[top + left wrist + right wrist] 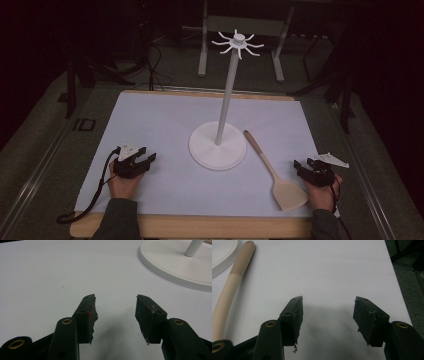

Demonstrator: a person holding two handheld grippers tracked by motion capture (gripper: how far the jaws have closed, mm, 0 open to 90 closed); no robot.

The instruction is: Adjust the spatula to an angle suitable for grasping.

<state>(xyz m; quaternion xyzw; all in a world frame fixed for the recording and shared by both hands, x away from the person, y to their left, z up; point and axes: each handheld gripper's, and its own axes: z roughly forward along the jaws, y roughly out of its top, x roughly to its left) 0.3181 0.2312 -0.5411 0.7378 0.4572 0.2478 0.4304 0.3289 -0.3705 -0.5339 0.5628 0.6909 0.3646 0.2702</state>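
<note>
With both the left gripper [145, 161] and right gripper [301, 166] spread and empty, I'd pinch the pale wooden spatula [274, 172], lying beside the white hook-topped stand [218, 145], mid-handle.

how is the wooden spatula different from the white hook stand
The wooden spatula lies flat on the table, while the white hook stand stands upright on a round base. The spatula is tan with a broad flat blade; the stand is white, topped by a ring of hooks. Both rest on the white table cover, close together but apart.
</note>
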